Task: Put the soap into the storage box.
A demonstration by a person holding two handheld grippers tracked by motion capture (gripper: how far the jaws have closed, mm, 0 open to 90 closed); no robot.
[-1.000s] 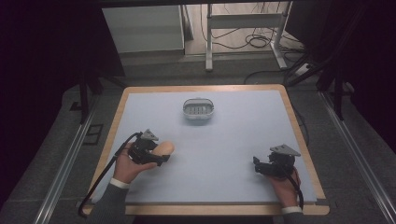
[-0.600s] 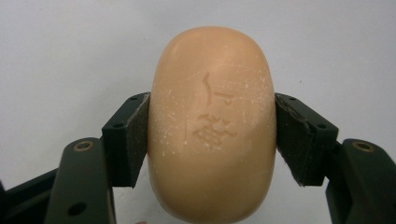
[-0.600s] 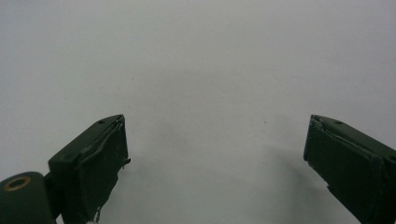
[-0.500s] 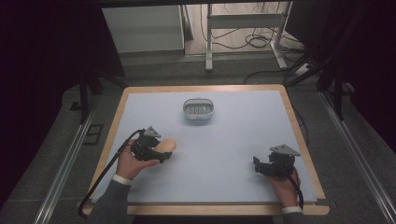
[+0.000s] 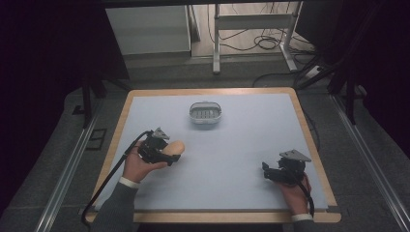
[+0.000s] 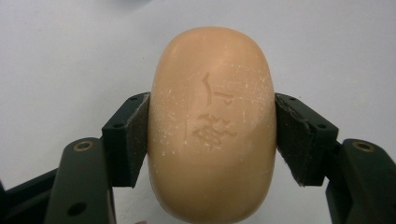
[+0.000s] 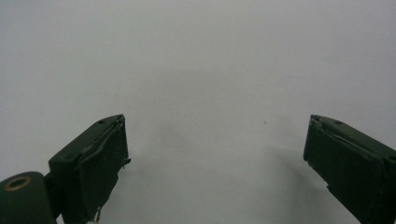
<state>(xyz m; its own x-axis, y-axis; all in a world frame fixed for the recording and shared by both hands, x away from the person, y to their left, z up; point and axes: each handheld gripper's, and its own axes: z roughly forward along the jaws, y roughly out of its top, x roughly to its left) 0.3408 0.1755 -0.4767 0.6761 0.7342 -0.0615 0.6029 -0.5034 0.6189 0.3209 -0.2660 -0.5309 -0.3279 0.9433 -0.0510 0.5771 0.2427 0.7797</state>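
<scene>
Clamping an oval, peach-coloured bar of soap (image 6: 212, 126) at mid-length between both black pads of the left gripper (image 5: 159, 150), over the pale blue table mat (image 5: 241, 145) near its left edge. Stamped characters facing up. Small white slotted soap dish (image 5: 205, 113) well apart, farther back. Right gripper (image 5: 280, 171) near front right, jaws wide apart, nothing between.

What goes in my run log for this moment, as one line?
left gripper: shut on soap | right gripper: open | soap dish: far side of table
</scene>
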